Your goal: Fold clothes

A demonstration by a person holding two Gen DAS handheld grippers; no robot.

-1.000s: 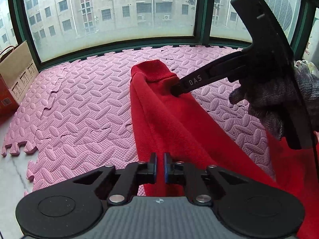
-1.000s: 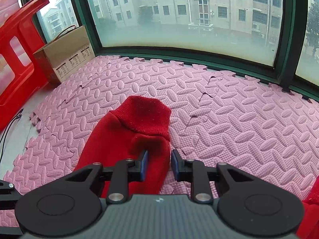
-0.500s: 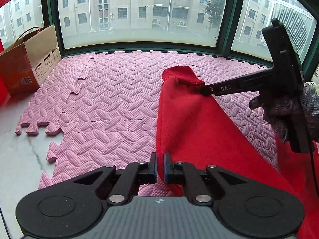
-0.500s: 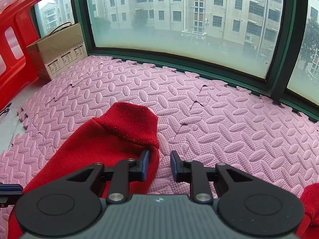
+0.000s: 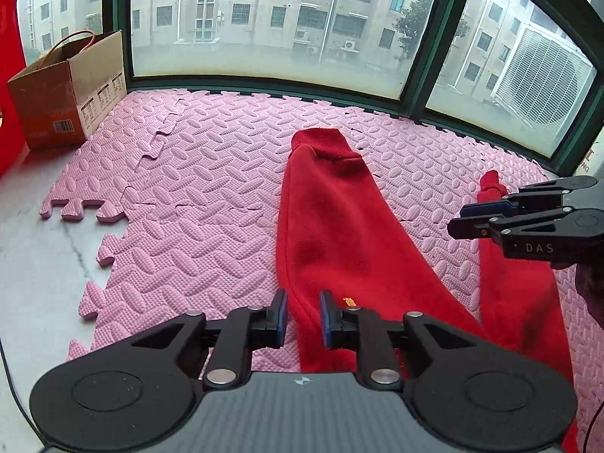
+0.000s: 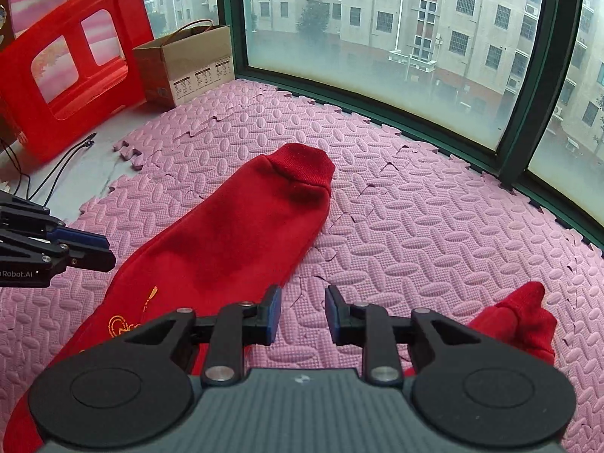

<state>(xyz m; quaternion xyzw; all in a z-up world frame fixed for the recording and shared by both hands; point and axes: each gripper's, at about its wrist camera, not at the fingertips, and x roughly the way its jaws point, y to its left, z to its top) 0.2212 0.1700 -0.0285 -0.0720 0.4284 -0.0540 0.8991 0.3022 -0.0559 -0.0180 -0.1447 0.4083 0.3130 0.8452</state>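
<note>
A red sweatshirt lies on the pink foam mat (image 5: 211, 204). One sleeve (image 5: 332, 211) stretches away from me, its ribbed cuff (image 5: 321, 145) at the far end; it also shows in the right wrist view (image 6: 241, 234). The other sleeve's cuff (image 6: 524, 313) lies at the right. My left gripper (image 5: 303, 317) is open, its jaws either side of the sleeve's near edge without pinching it. My right gripper (image 6: 300, 313) is open and empty over bare mat, right of the sleeve; it shows from the side in the left wrist view (image 5: 462, 219).
A cardboard box (image 5: 71, 87) stands at the mat's far left corner by the window. A red plastic stool (image 6: 71, 64) stands left of it on the white floor (image 5: 34, 264). A black cable (image 6: 56, 173) lies there. The green window frame (image 6: 415, 120) bounds the mat's far side.
Both grippers have opened and let go of the sleeve, which now lies flat on the mat. The right gripper has drawn back to the right, away from the cuff.
</note>
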